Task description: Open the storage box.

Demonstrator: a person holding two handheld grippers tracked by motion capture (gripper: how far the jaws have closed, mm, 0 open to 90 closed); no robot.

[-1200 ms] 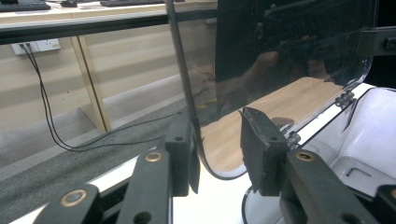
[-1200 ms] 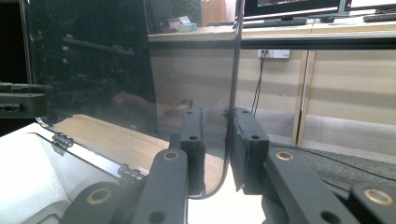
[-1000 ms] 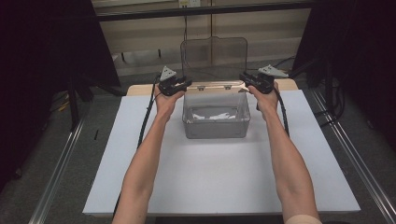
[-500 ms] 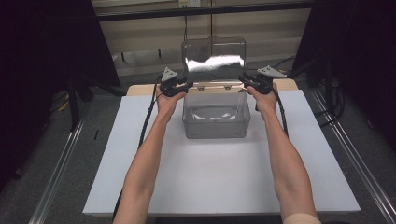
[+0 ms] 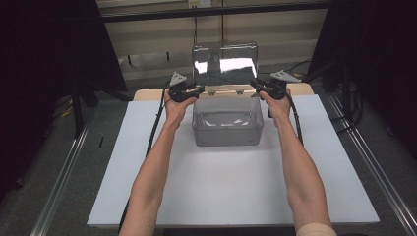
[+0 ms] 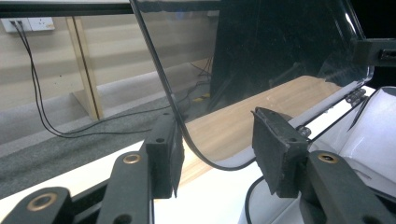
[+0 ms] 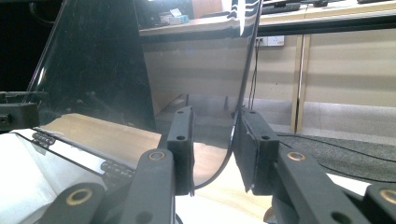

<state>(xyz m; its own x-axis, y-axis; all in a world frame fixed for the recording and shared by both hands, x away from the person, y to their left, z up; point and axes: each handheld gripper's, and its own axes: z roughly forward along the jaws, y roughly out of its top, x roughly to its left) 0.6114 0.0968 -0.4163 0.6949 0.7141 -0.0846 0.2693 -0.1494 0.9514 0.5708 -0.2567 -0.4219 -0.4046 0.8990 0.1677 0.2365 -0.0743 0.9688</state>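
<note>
Lid [image 5: 224, 63] now upright (hinged back), both grippers' jaws loosening

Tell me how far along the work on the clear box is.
Done: the lid of the box stands raised on its hinges. In hand: the left gripper and right gripper sit at the lid's two side edges, their jaws just opening, the rim between them with gaps showing in both gripper views. Left: probably drawing both grippers clear.

We see the clear lid [image 6: 280, 60] standing upright, its curved edge between our left gripper [image 6: 217, 149] jaws, touching the left pad, clear of the right.
</note>
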